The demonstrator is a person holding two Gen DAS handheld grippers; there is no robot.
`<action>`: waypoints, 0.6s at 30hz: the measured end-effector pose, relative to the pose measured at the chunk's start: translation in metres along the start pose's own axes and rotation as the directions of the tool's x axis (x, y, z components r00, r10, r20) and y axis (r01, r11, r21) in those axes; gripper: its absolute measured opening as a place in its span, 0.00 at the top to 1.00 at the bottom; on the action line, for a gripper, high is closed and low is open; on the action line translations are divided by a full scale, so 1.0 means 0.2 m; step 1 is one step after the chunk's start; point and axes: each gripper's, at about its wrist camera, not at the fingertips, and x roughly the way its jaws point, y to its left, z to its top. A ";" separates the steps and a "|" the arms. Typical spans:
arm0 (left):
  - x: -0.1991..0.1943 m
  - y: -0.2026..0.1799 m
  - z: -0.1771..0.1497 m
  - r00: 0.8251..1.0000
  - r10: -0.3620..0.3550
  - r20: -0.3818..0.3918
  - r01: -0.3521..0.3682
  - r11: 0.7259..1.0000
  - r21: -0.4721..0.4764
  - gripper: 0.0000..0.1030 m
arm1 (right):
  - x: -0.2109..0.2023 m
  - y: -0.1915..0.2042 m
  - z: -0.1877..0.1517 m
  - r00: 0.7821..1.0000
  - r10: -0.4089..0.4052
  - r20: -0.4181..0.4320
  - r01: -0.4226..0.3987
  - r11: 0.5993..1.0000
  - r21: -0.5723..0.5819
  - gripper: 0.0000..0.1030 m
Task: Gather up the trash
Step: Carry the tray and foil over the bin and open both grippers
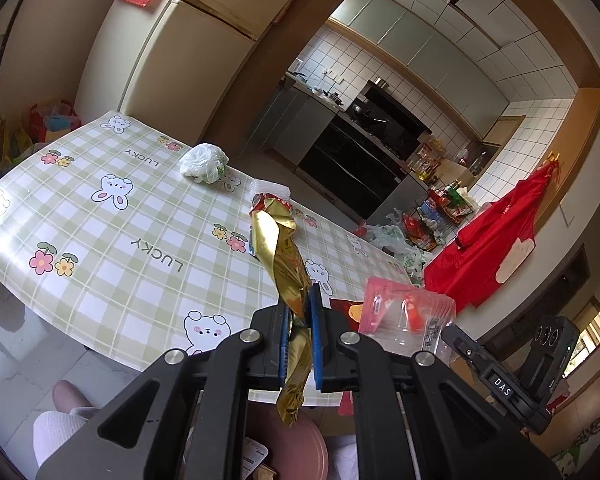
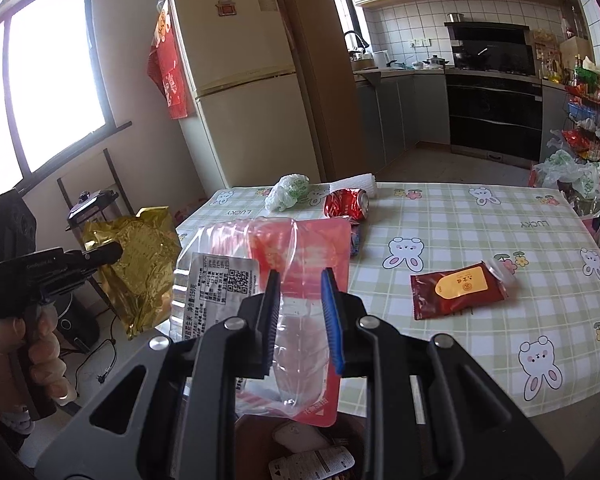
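My left gripper (image 1: 300, 320) is shut on a crumpled gold foil wrapper (image 1: 288, 264) that sticks up past the blue pads and hangs below them. In the right wrist view that wrapper (image 2: 140, 264) dangles off the table's left side. My right gripper (image 2: 300, 292) is shut on a clear and red plastic package (image 2: 300, 248), held over a brown-pink bin (image 2: 256, 428) with trash in it. On the checked tablecloth (image 2: 460, 232) lie a crushed red can (image 2: 346, 204), a crumpled white plastic bag (image 2: 288, 190) and a dark red packet (image 2: 458, 286).
A folded white cloth (image 2: 356, 182) lies behind the can. A fridge (image 2: 236, 80) stands beyond the table's far left corner. Bags and a rack (image 2: 580, 144) crowd the right. A hand (image 2: 32, 344) grips the left tool. A slippered foot (image 1: 60, 424) stands by the bin (image 1: 296, 448).
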 end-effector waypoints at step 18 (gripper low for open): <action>-0.28 -0.12 -0.14 0.996 -0.071 0.059 0.069 0.997 0.046 0.91 | -0.25 0.15 -0.18 0.999 -0.034 0.001 0.034 0.996 -0.086 0.76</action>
